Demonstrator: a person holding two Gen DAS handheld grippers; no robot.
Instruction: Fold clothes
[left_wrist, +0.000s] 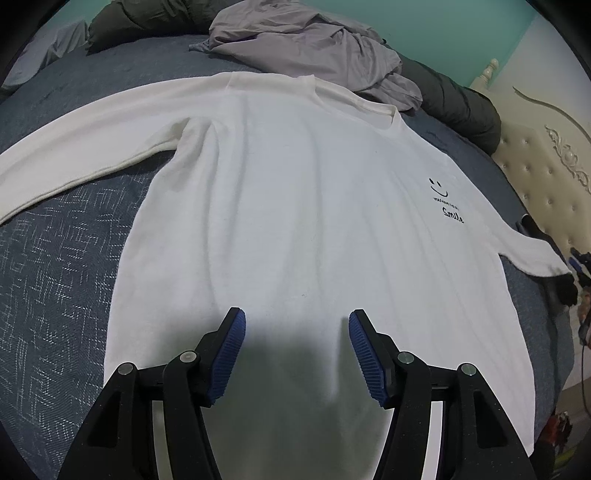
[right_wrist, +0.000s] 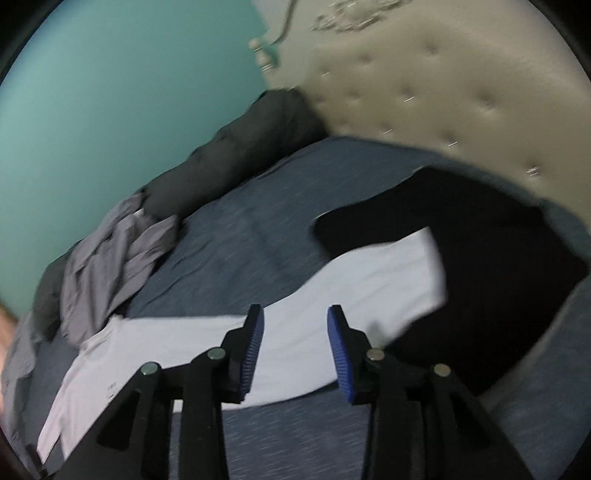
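Left wrist view: a white shirt (left_wrist: 295, 206) lay flat, front up, across the centre of the frame on a blue bedspread (left_wrist: 62, 280). Its collar pointed to the upper middle, one sleeve ran out to the left edge, the other to the right edge. A small smiley print (left_wrist: 445, 201) sat right of centre. The left gripper (left_wrist: 296, 352) stood at the bottom centre over the shirt's lower part, jaws released, with only its own shadow on the cloth between the blue pads (left_wrist: 227, 358); whether the tips touched the cloth could not be told. A crumpled grey garment (left_wrist: 306, 48) lay at the top centre, partly over a dark quilt (left_wrist: 458, 99) that ran to the upper right. A cream tufted headboard (left_wrist: 546, 173) filled the right edge. Right wrist view, blurred: the right gripper (right_wrist: 295, 350) hung at the bottom centre above the shirt's sleeve (right_wrist: 369, 280), jaws apart and empty. The sleeve's end lay on a black cloth (right_wrist: 498, 280) at the right. The grey garment (right_wrist: 114, 258) was at the left, the quilt (right_wrist: 236, 155) above it, the headboard (right_wrist: 443, 74) at the upper right, and a teal wall (right_wrist: 110, 110) at the upper left.
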